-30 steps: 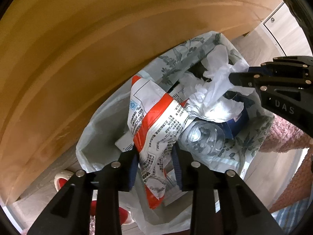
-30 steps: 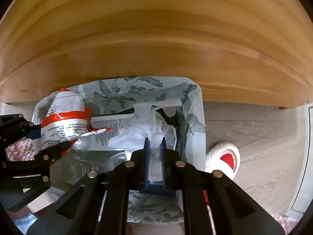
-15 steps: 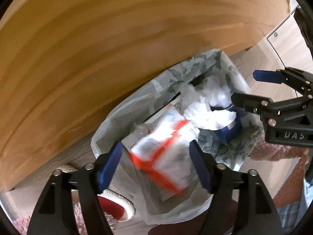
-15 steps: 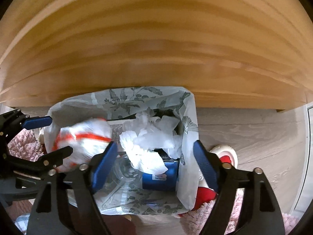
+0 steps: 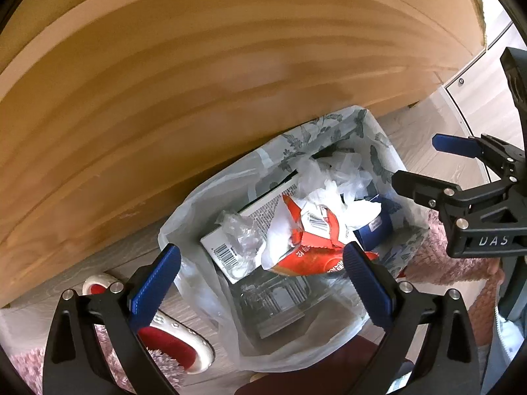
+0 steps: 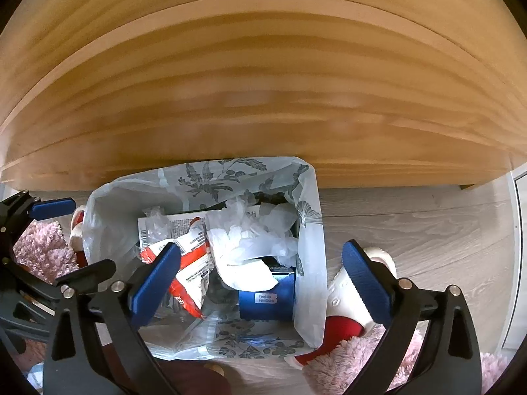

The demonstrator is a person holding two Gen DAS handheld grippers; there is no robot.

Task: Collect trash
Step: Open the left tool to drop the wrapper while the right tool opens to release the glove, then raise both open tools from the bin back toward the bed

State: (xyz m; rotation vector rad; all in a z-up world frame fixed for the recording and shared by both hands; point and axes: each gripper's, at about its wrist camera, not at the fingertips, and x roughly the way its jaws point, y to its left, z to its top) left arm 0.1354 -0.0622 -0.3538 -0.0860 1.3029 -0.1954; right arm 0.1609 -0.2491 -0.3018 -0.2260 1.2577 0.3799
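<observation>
A bin lined with a floral plastic bag (image 5: 296, 138) (image 6: 230, 171) stands on the floor under both grippers. A red-and-white snack wrapper (image 5: 313, 230) (image 6: 191, 256) lies loose in it beside crumpled white tissue (image 5: 332, 181) (image 6: 250, 240), a blue tub (image 6: 266, 299) (image 5: 375, 227) and a white barcoded box (image 5: 230, 247). My left gripper (image 5: 260, 253) (image 6: 89, 233) hangs above the bag, its jaws opening wide and touching nothing. My right gripper (image 6: 262, 248) (image 5: 418, 159) hangs over the bag's right side, jaws opening too, with nothing held between them.
A pale wooden tabletop edge (image 5: 164, 82) (image 6: 263, 82) overhangs the far side of the bin. Red-and-white slippers (image 5: 164, 339) (image 6: 349, 296) and a fluffy pink rug (image 6: 39, 250) (image 5: 428, 256) flank the bin. Grey wood floor (image 6: 411, 230) extends to the right.
Both grippers opened and rose. The snack wrapper dropped out of the left gripper into the bag, and the white tissue fell from the right gripper onto the pile.
</observation>
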